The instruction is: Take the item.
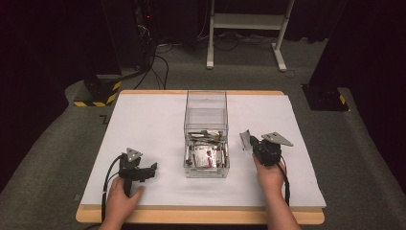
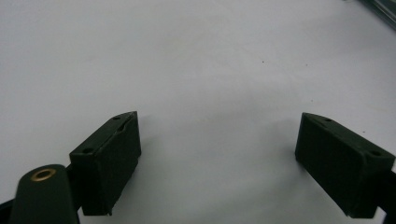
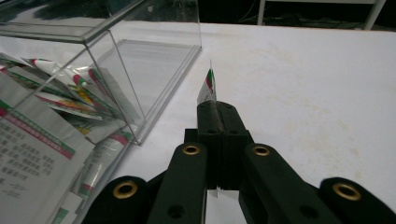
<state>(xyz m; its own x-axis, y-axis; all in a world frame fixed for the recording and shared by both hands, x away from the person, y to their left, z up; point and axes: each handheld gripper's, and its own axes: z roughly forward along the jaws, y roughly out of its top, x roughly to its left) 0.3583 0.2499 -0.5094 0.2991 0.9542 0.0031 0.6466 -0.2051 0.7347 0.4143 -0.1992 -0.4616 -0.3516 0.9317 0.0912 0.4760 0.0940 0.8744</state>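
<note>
Right gripper view: jaws clamp a packet (image 3: 207, 86) (print unreadable); left gripper (image 2: 217, 154) jaws gape wide.

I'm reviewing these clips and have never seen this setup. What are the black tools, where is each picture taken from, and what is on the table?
A person sits at a table and works with two hand-held grippers, each with two black jaws.

The high view looks down from above the person's side. The left gripper rests low on the white table surface; the right gripper is beside a clear plastic box with sachets inside.

The other two pictures come from cameras mounted on the grippers, looking along their jaws. In the left gripper view, the jaws stand wide apart over bare white surface, holding nothing. In the right gripper view, the jaws are pressed together on one sachet, held on edge just outside the box.
</note>
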